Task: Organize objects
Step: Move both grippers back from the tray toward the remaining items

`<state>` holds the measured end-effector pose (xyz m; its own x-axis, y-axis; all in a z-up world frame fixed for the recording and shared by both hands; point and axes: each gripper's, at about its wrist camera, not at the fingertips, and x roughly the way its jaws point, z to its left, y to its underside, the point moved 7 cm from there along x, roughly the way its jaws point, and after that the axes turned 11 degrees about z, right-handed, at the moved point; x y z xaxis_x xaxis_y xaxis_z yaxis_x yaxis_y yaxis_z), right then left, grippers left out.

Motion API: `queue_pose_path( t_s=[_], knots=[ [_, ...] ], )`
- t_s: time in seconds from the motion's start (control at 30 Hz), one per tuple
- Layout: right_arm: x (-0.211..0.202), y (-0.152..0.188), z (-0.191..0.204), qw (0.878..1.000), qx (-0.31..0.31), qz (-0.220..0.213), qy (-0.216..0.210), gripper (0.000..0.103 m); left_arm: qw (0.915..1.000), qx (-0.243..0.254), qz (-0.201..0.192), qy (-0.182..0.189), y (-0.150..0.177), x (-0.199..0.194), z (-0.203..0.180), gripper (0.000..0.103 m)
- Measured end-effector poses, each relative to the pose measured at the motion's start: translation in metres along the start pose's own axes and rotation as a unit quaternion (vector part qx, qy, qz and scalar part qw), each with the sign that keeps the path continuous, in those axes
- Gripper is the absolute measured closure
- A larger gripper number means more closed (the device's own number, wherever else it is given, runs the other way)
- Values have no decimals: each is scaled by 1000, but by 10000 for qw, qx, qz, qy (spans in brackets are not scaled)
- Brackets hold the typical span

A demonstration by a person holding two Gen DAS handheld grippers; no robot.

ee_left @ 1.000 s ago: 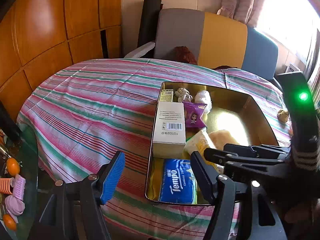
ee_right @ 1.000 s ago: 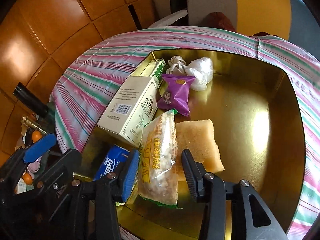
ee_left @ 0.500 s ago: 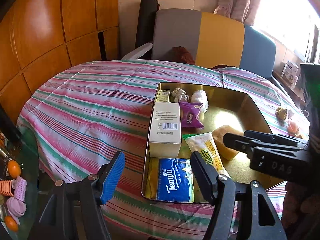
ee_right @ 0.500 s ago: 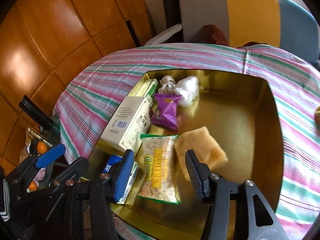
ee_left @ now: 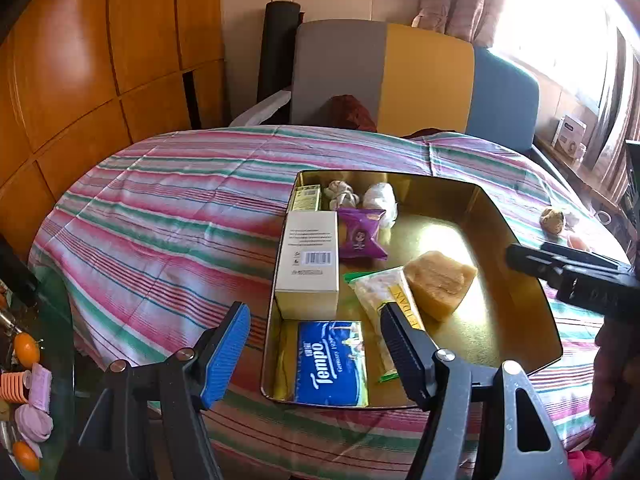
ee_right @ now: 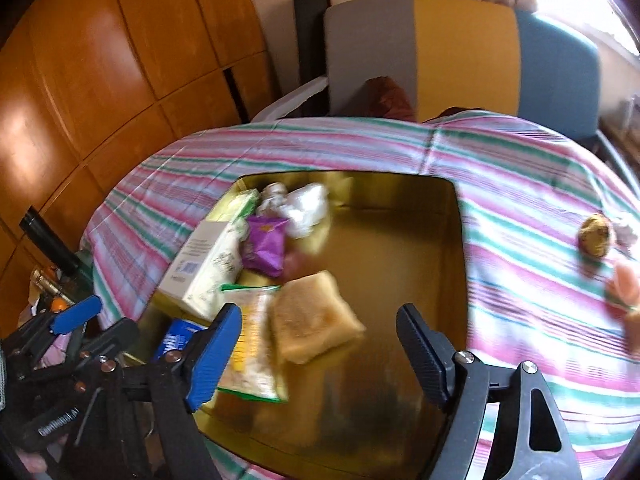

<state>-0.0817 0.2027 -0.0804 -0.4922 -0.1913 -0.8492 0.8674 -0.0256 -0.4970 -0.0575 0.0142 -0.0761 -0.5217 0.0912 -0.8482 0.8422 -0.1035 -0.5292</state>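
Observation:
A gold tray (ee_left: 480, 332) sits on the striped tablecloth. In it lie a white box (ee_left: 310, 260), a purple packet (ee_left: 360, 236), a blue Tempo tissue pack (ee_left: 332, 360), a yellow snack bag (ee_left: 384, 292) and a yellow sponge (ee_left: 440, 280). My left gripper (ee_left: 314, 320) hangs open over the tray's near edge, with nothing in it. My right gripper (ee_right: 318, 320) hovers above the snack bag (ee_right: 252, 352) and the sponge (ee_right: 308, 308); its jaws are opening and touch neither. A brown ball (ee_right: 595, 236) and a pink thing (ee_right: 626, 284) lie on the cloth right of the tray.
A chair (ee_left: 400, 76) with a grey, yellow and blue back stands behind the table. A glass side table (ee_left: 28, 360) at the lower left holds oranges and pink items. Wooden panels (ee_left: 80, 60) line the left wall. The cloth left of the tray is bare.
My right gripper let go of the snack bag, spread its jaws and drew back up and to the right. The bag now lies flat beside the sponge. My left gripper stayed put.

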Motion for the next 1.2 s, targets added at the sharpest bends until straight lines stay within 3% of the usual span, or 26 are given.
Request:
queue_pose_path(
  t_s=[0.47, 0.6, 0.8, 0.97, 1.13, 1.2],
  knots=[
    [-43, 7, -141, 9922, 844, -167, 907, 13, 9988, 486, -9, 48, -4, -3, -34, 34],
    [-60, 9, -190, 9854, 1127, -233, 1257, 13, 9973, 689, -56, 256, -10, -7, -53, 34],
    [-91, 17, -279, 9641, 1853, -506, 1835, 10, 9938, 955, -49, 571, -24, -8, -90, 34],
    [-104, 45, -348, 9376, 2614, -641, 2201, 8, 9874, 1370, -54, 788, -38, -10, -135, 35],
    [-110, 78, -393, 9036, 3728, -710, 1988, 8, 9779, 1721, 137, 1183, -52, 0, -199, 35],
    [-119, 81, -400, 8966, 3969, -890, 1751, 8, 9724, 1811, 327, 1437, -57, 11, -229, 35]
  ],
)
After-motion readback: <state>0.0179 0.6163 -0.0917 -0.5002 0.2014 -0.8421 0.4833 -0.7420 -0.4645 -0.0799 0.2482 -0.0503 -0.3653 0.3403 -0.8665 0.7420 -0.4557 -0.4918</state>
